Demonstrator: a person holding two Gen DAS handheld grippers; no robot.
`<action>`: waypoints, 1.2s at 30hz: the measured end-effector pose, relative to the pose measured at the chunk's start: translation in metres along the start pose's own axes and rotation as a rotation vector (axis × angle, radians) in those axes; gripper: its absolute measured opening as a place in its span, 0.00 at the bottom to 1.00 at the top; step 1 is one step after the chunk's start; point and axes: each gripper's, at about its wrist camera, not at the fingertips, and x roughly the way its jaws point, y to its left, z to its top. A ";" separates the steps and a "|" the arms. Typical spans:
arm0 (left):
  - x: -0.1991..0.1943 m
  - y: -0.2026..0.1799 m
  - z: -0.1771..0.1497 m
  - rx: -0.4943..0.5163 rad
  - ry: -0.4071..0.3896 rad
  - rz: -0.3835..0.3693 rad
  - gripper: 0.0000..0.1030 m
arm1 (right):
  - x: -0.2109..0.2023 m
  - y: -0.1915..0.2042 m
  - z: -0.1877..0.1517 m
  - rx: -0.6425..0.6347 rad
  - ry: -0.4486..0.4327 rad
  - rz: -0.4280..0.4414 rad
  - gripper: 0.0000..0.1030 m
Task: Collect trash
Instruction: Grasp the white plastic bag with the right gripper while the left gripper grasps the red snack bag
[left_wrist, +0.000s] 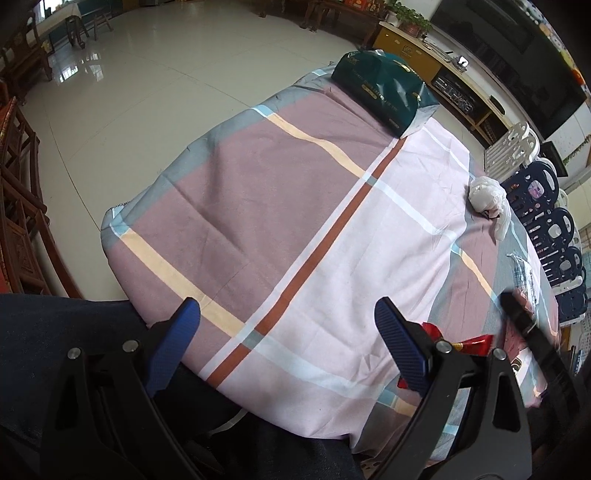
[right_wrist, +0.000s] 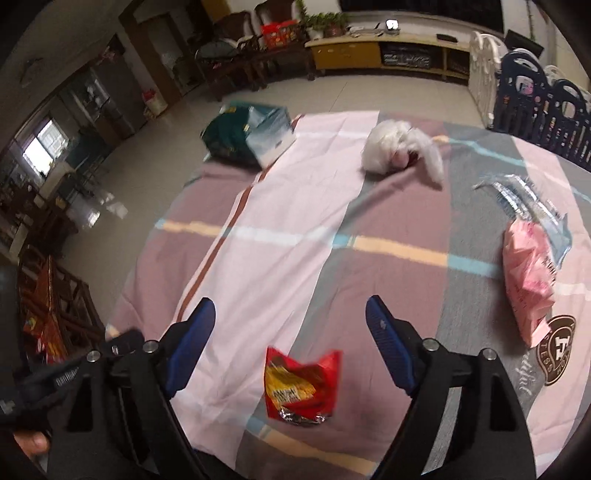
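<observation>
A red and yellow snack wrapper lies on the striped cloth near the table's front edge, between the fingers of my right gripper, which is open and empty above it. The wrapper also shows in the left wrist view, behind that gripper's right finger. A crumpled white plastic bag lies further back. A pink plastic bag and a clear wrapper lie at the right. A dark green paper bag lies on its side at the far left corner. My left gripper is open and empty.
The table is covered by a pink, mauve and grey plaid cloth. Dark blue and white plastic fence panels stand beyond the right side. Wooden chairs stand on the tiled floor at the left.
</observation>
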 end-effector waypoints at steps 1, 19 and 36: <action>0.001 -0.001 0.000 0.001 0.005 -0.003 0.92 | -0.001 -0.003 0.011 0.020 -0.026 -0.035 0.81; 0.026 -0.025 -0.008 0.074 0.064 -0.042 0.92 | 0.169 -0.038 0.138 -0.107 0.022 -0.636 0.87; 0.013 -0.028 -0.005 0.070 -0.013 -0.126 0.87 | -0.037 -0.056 0.033 0.012 -0.213 -0.270 0.20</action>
